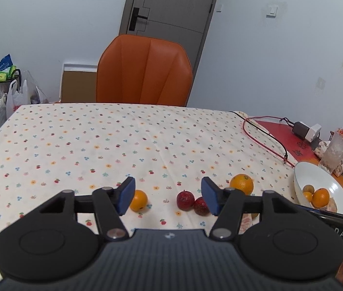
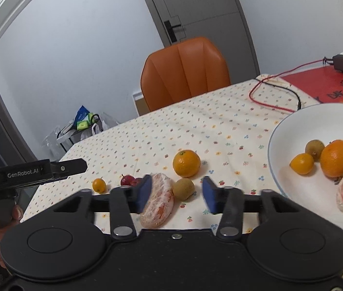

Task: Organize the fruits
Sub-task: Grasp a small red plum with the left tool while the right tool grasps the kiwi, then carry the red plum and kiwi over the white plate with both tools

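Note:
On the flowered tablecloth lie a small orange (image 1: 138, 200), two red fruits (image 1: 185, 200), a big orange (image 2: 186, 163), a brown kiwi (image 2: 183, 188) and a peeled pomelo segment (image 2: 158, 201). My left gripper (image 1: 169, 197) hovers low over the cloth, open, with the two red fruits in the gap between its blue pads and nothing pressed. My right gripper (image 2: 177, 195) is also open. The pomelo segment lies by its left pad and the kiwi sits further ahead in the gap. A white bowl (image 2: 283, 131) to the right holds an orange, a small orange, a kiwi and another pomelo segment.
An orange chair (image 1: 144, 70) stands at the table's far edge. Red and black cables (image 1: 266, 140), a charger block, a plastic cup (image 1: 336, 152) and a red basket crowd the right side. A hand grips the left gripper's handle (image 2: 4, 208).

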Tool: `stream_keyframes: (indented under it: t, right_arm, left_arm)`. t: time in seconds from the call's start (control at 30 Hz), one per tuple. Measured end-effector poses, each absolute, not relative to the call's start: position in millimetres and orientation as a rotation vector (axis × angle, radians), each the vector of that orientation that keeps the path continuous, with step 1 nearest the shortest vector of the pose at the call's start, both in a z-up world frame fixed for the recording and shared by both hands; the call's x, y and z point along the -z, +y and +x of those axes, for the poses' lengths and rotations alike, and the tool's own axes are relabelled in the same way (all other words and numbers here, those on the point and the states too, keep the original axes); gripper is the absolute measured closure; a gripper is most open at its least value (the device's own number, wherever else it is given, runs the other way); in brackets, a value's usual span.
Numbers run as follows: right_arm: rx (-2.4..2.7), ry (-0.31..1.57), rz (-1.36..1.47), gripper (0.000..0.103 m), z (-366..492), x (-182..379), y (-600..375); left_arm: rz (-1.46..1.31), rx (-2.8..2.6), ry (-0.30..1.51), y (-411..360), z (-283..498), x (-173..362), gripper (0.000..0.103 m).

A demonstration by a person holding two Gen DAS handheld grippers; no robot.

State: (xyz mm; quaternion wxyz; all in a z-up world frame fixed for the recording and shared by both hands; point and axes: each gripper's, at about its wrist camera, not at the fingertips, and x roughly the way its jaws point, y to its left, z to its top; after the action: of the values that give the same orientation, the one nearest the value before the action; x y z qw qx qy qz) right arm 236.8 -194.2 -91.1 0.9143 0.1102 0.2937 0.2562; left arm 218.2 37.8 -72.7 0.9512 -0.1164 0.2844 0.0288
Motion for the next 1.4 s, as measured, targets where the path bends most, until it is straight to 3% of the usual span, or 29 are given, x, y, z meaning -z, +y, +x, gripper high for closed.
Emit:
stream_keyframes:
  t: [0.5, 1.13, 1.23, 1.4]
  right_arm:
    - [-0.534, 0.649, 0.228, 0.065, 262.7, 109.5, -175.8]
    - [-0.541, 0.672, 0.236, 0.075, 280.6, 122.4, -174.8]
    - [-0.546, 0.67, 0.239, 0.078, 280.4, 123.3, -175.3]
    - [-0.547, 0.661, 0.222, 0.08, 276.1, 121.1, -175.0]
  left_arm:
    - [-0.231, -0.039, 0.642, 30.2, 251.0, 94.2, 0.069]
    - [-0.213, -0.041, 0.68, 18.7, 270.3, 117.9, 0.075]
    - [-0.217, -0.037, 0.686, 19.3, 269.7, 117.5, 0.082]
    - [-0.23, -0.038, 0.679, 20.8, 264.8, 113.2, 0.082]
